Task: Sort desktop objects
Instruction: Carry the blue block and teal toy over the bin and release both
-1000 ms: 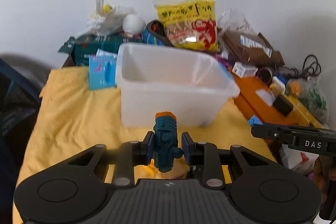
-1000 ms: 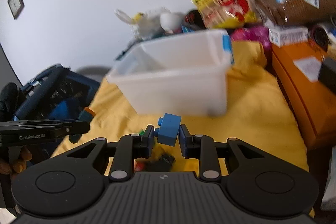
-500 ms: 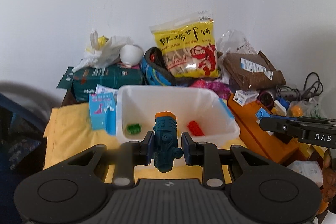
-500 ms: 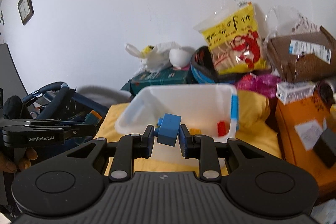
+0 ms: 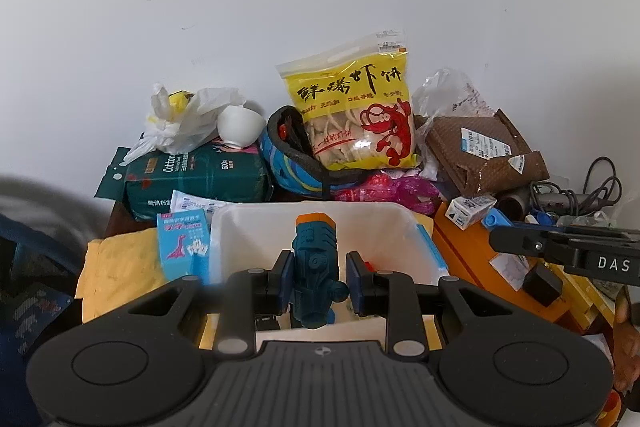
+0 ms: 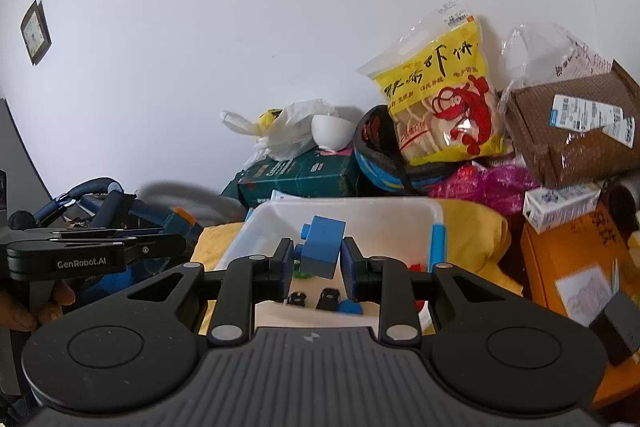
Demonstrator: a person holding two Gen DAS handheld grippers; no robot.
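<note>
Left gripper (image 5: 316, 277): your jaws clamp a teal toy figure (image 5: 315, 269) with an orange cap, upright, above the white bin (image 5: 256, 215).
Right gripper (image 6: 314, 263): you grip a blue block (image 6: 322, 247), tilted, over the same bin.
Bin: on yellow cloth (image 5: 120, 263); a red brick (image 5: 367, 265) and small dark pieces inside.
Backdrop: yellow snack bag (image 5: 354, 115) against the wall.
</note>
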